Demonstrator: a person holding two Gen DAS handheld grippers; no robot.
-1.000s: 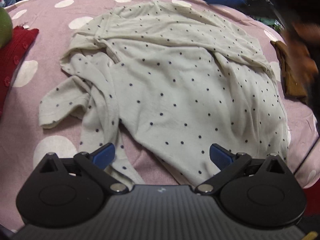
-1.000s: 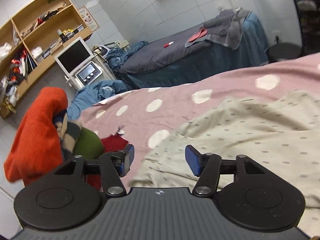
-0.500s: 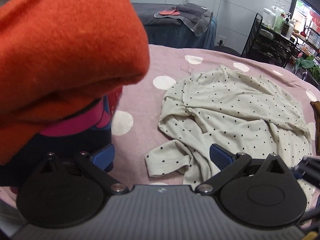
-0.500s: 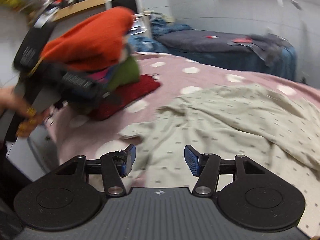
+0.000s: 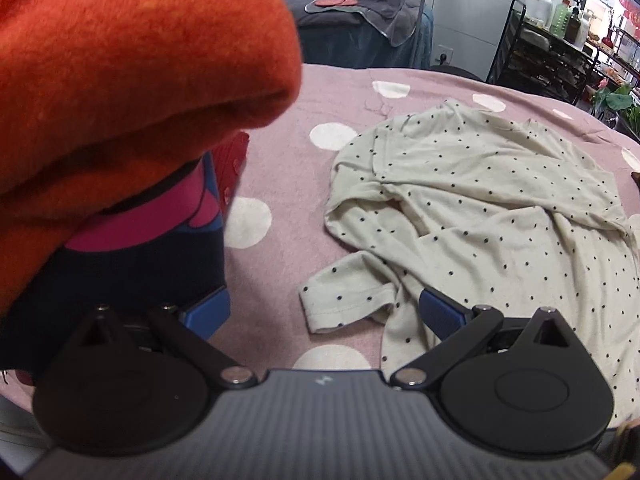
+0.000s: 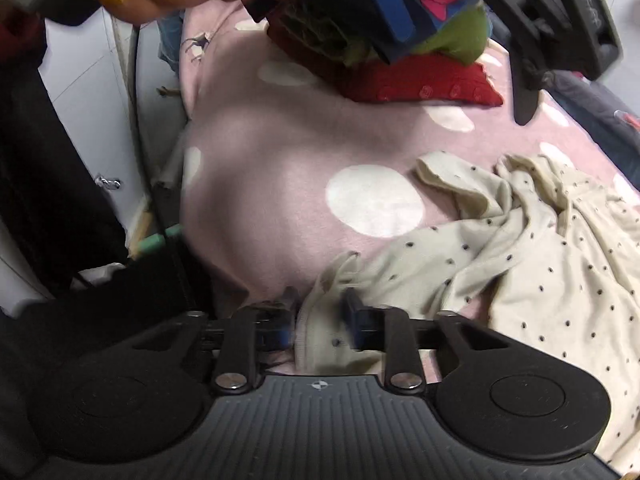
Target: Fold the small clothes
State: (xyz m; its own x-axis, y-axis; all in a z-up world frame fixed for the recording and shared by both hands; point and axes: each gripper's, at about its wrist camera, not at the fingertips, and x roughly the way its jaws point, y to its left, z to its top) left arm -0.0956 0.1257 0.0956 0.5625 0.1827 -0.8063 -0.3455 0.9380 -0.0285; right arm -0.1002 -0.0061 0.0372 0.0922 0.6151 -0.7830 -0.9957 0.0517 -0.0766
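Note:
A cream garment with small dark dots [image 5: 480, 216] lies crumpled on the pink bed cover with white spots [image 5: 280, 168]. It also shows in the right wrist view [image 6: 540, 248]. My left gripper [image 5: 324, 314] is open and empty, low over the cover, with a sleeve end [image 5: 344, 308] between its blue pads. My right gripper [image 6: 318, 320] is closed down on a bunched edge of the cream garment near the bed's side edge. The left gripper's body [image 6: 560, 16] and the hand holding it show at the top of the right wrist view.
A pile of folded clothes with an orange knit [image 5: 132, 64] on top stands close at the left of the left gripper; it rests on a red piece [image 6: 420, 80]. The bed's edge [image 6: 176, 184] drops off to the left. A dark bed [image 5: 360, 28] and shelves [image 5: 560, 40] stand behind.
My right gripper swung down toward the bed's near edge and closed on the garment's edge. My left gripper moved in closer to the clothes pile and the sleeve, still open.

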